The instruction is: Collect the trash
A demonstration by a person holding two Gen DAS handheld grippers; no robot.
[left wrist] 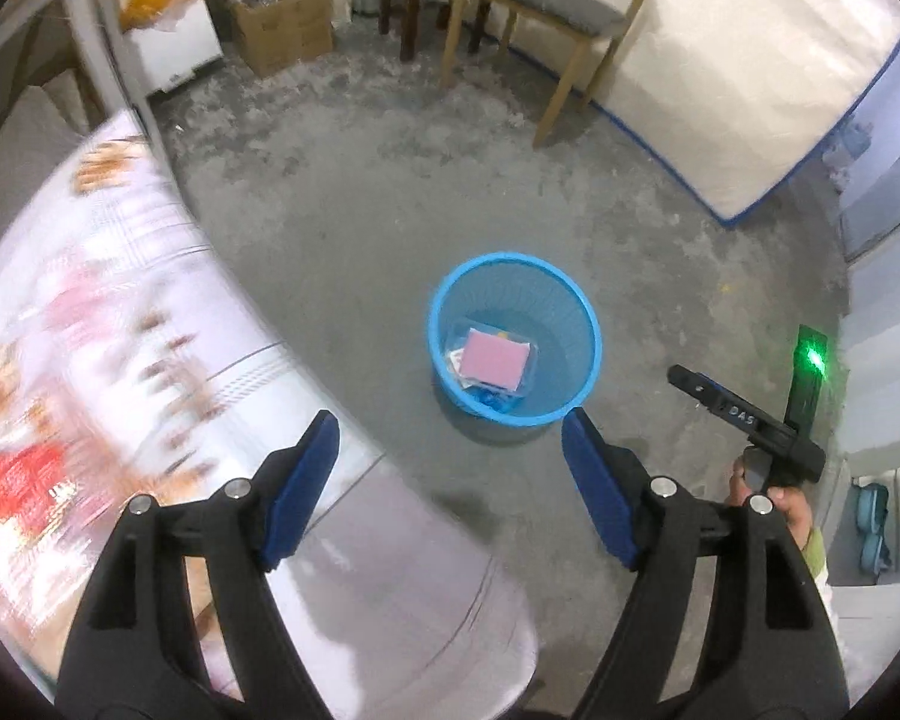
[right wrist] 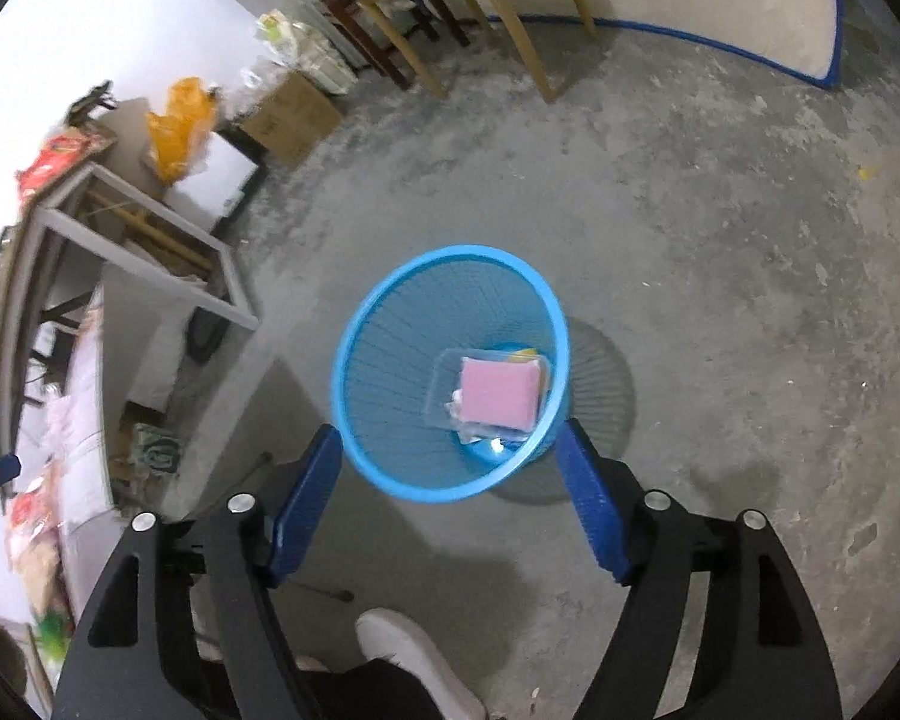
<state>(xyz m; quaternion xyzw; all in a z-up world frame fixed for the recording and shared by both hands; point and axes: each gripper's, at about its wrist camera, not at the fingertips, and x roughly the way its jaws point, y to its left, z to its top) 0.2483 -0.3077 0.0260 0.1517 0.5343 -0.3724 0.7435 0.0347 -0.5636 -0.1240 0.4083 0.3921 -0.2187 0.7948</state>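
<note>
Item: blue mesh bin, upright on the concrete floor, centre of the left wrist view and centre of the right wrist view. Contents: pink flat pad lying on a clear plastic tray, with small scraps beneath; all resting at the bottom, inside the rim.

Item: left gripper, jaws wide apart, nothing between the blue pads. Angled steeply downward; the bin lies ahead of it and above the tips in frame, clear of them.

Item: right gripper, jaws wide apart, empty. The bin's near rim sits between the fingertips in frame, so this gripper hangs almost over the opening and is the nearer of the two. Also seen at the right edge of the left wrist view, held in a hand with a pale sleeve.

Item: table with patterned cloth, left side of the left wrist view, blurred; remaining litter probably lies there, at lower left of the right wrist view.

Judgement: both drops look done; the next pick calls for a swing away from the bin toward the table, and the left gripper is closer to it
</note>
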